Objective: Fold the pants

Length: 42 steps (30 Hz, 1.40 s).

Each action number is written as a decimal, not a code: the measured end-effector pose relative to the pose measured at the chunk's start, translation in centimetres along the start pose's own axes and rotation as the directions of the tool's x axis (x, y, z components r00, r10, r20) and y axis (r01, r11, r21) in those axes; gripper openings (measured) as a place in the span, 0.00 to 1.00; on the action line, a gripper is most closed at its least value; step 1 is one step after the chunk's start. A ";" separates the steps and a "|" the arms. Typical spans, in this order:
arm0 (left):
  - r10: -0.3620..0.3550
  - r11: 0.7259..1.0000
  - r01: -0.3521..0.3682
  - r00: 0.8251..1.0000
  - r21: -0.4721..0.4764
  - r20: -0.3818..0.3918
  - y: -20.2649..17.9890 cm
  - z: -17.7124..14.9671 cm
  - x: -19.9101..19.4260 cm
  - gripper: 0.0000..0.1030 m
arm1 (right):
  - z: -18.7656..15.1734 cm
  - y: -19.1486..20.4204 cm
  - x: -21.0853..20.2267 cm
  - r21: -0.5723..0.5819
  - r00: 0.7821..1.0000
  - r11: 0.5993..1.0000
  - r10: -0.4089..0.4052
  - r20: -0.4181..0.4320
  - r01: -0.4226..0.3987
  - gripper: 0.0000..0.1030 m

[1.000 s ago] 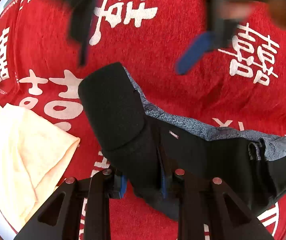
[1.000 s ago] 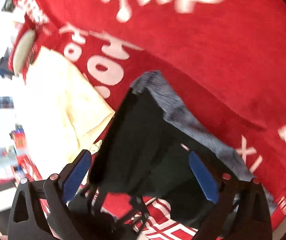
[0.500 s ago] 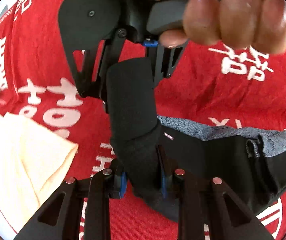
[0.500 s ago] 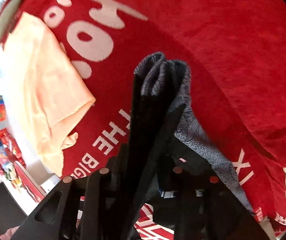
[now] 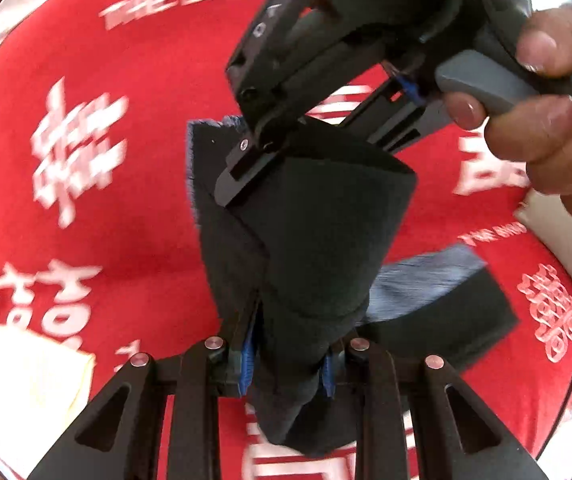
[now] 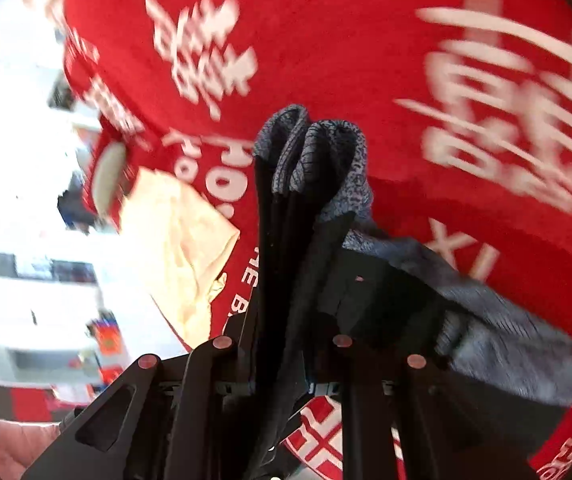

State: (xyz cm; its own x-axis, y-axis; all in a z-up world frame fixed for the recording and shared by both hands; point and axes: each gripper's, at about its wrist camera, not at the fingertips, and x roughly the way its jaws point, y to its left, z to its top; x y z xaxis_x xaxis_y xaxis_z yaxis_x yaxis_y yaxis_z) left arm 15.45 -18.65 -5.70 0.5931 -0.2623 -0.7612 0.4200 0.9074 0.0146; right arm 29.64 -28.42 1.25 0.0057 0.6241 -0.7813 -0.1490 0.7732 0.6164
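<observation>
Both tongs are clamped on the pants [image 5: 318, 240] rn, and the fabric is lifted off the red cloth [image 5: 125, 220] w/ the white characters that covers the table.

Left tongs [image 5: 286, 364]: from the left wrist cam I see the blue pads [image 5: 247, 354] pressed in on a thick bunched wad of black fabric, which sticks up from between them and also droops a bit below. So pinching the pants, no doubt there.

Right tongs [image 6: 281, 392]: right wrist cam shows several stacked layers of black fabric running up through the fingers, w/ the grey patterned lining [image 6: 326, 160] poking out on top of the pants bundle. Fingers are squeezed close on it. In the left cam that same tool [image 5: 241, 180] bites the upper edge of the pants, above my left grip, and the person's hand [image 5: 546, 120] is wrapped round its grey handle, off to the right of the pants.

The rest of the pants trails away to the right of the pinched part: a grey and black section [image 5: 446, 300] hanging low toward the red cloth; can't tell if it touches.

Other stuff: a pale yellow towel [image 6: 181, 248] lies on the red cloth left of the pants, well apart from them; it also shows as a washed-out patch [image 5: 25, 376] in the left cam. Lots of motion blur on the cloth lettering in both views.
</observation>
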 end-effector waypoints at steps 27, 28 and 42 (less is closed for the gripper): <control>0.012 0.938 0.095 0.953 0.333 -0.303 -24.1 -3.2 9.8 0.35 | -17.7 -28.4 -7.1 0.342 0.992 0.939 -0.008 0.126 -0.036 0.17; -0.002 0.939 0.110 0.949 0.325 -0.317 -23.9 -3.1 9.5 0.41 | -17.8 -28.3 -7.0 0.336 0.992 0.942 -0.020 0.126 -0.023 0.18; -0.017 1.000 0.016 0.928 -0.008 -0.373 -11.4 -0.7 6.4 0.56 | -19.3 -23.9 -10.5 0.294 0.927 0.894 -0.370 0.062 0.337 0.29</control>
State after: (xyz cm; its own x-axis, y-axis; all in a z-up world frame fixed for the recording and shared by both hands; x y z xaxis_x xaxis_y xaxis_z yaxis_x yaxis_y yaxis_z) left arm 13.97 -30.48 -11.23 0.2866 -0.1364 -0.9483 0.4239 0.9057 -0.0022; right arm 14.06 -55.67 -7.16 0.1215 0.2998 -0.9462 0.1596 0.9350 0.3167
